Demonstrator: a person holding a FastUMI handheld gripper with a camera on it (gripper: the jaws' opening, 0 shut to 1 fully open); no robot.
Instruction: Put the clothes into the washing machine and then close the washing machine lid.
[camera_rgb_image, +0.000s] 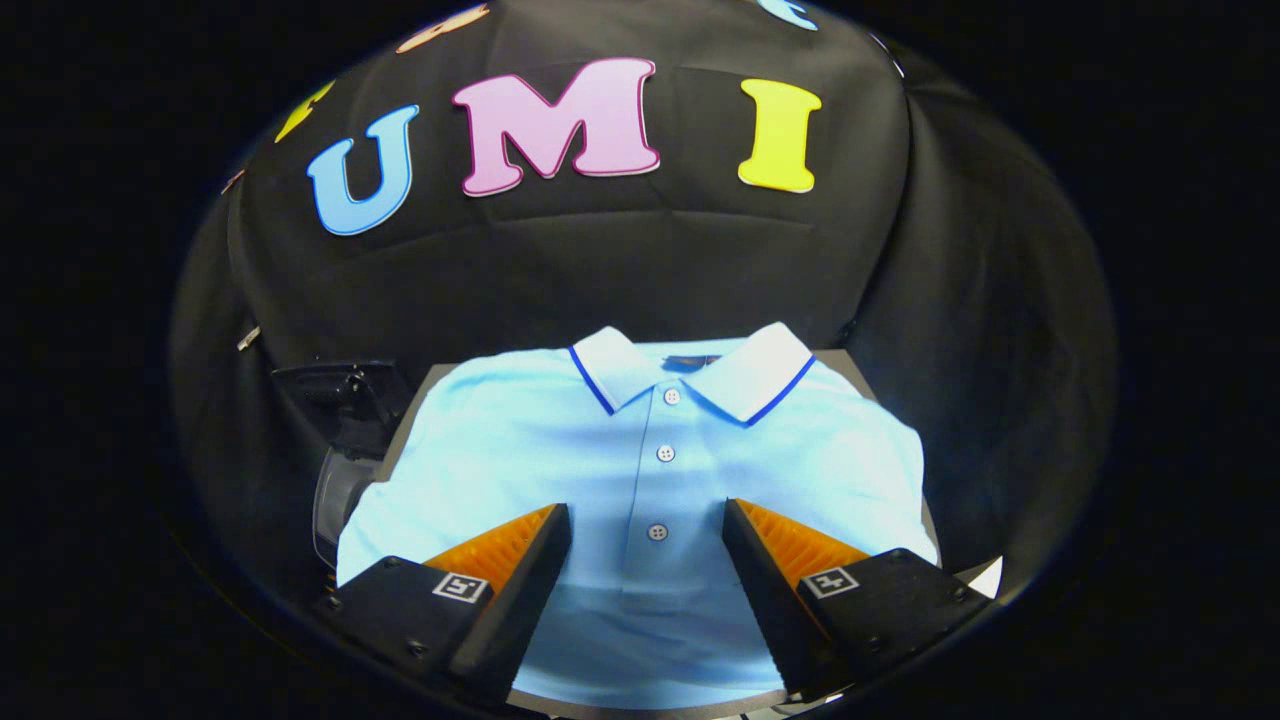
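Observation:
A light blue polo shirt (640, 480) lies folded flat on a grey surface, its white collar with a dark blue stripe at the far end and its buttoned placket running toward me. My gripper (647, 515) hovers above the lower part of the shirt, open wide. The placket's nearest button sits in the gap between the two fingers, and nothing is held. A dark machine part (345, 420) with a rounded glossy piece shows just past the shirt's left edge; I cannot tell what it is.
The grey surface (425, 385) peeks out around the shirt at the back left and near edge. Black cloth walls close in behind and on both sides. A small white patch (985, 578) lies beside the right finger.

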